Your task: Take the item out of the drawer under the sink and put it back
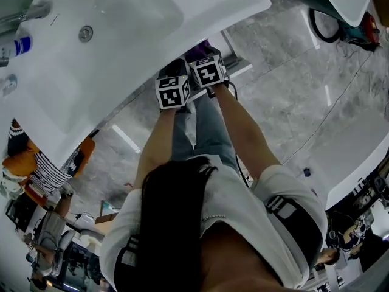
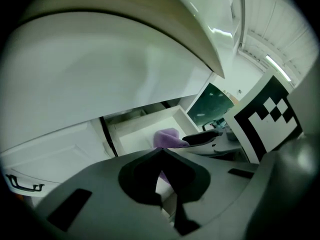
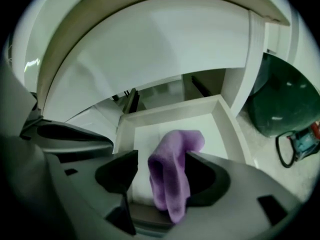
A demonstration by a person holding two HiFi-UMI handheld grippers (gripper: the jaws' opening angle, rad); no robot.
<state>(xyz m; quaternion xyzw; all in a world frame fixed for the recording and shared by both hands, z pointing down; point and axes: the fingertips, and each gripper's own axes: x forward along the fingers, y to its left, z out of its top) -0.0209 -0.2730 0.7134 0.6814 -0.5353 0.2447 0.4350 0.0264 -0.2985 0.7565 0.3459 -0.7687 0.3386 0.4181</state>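
Working under the front edge of the white sink (image 1: pixel 200 26), with both tools held close together over the open drawer (image 3: pixel 234 129) beneath it. Holding the right gripper (image 3: pixel 161 176) low in the drawer's opening with jaws spread wide, pressing on nothing. Finding the purple cloth (image 3: pixel 176 143) between those jaws all the same: draped in a loose fold against the inner face of the right-hand pad, well clear of the left-hand pad, hanging by cling and its own drape alone, lower end dangling toward the drawer's near wall. Contact of that end with the white drawer floor: not to be told from here. Reads as the putting-back half of the task, with the cloth already over the drawer yet not settled in it. Keeping the left gripper (image 2: pixel 162 151) shut on nothing, with tips meeting in a point, parked just beside the right one, probably to stay out of the drop while near enough to push the drawer front. Calls, most likely, for a small shake or sideways drag of the right tool to peel the limp fabric off the pad, then a straight lift. Risks carrying the clinging cloth back out with the jaw.
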